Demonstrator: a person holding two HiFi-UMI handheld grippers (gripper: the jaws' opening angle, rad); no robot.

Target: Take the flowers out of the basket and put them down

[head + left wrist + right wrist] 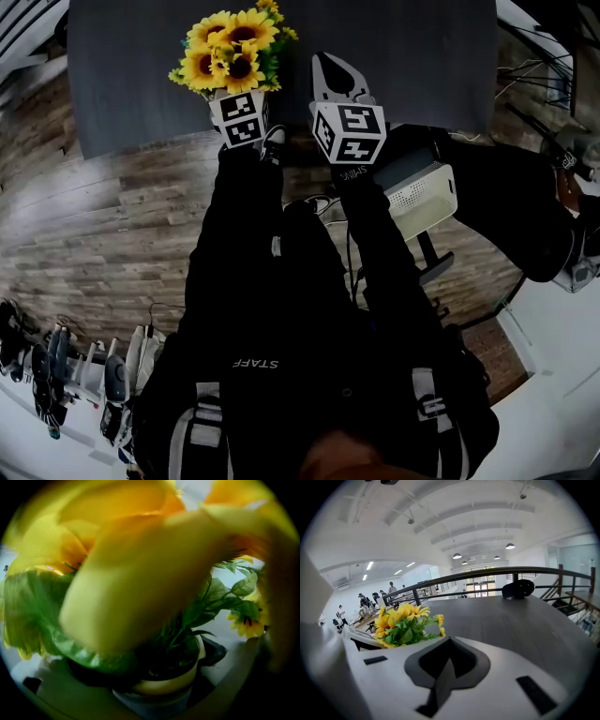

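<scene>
Flowers in my left gripper, not yet put down for certain.

My left gripper (241, 111) has its jaws on either side of the small cream-rimmed pot (164, 684) and, as far as I can judge, closed against it. That pot carries the bunch of yellow sunflowers with green leaves (230, 47), whose petals press right up against that gripper's camera. The bunch is at the near left edge of the dark grey surface (422, 56); I cannot tell whether the pot rests on it or hangs just above. No basket shows in any view, so I judge the taking-out done and only the setting down and letting go left. My right gripper (336, 70), just right of the bunch, is pinched together on nothing.
</scene>
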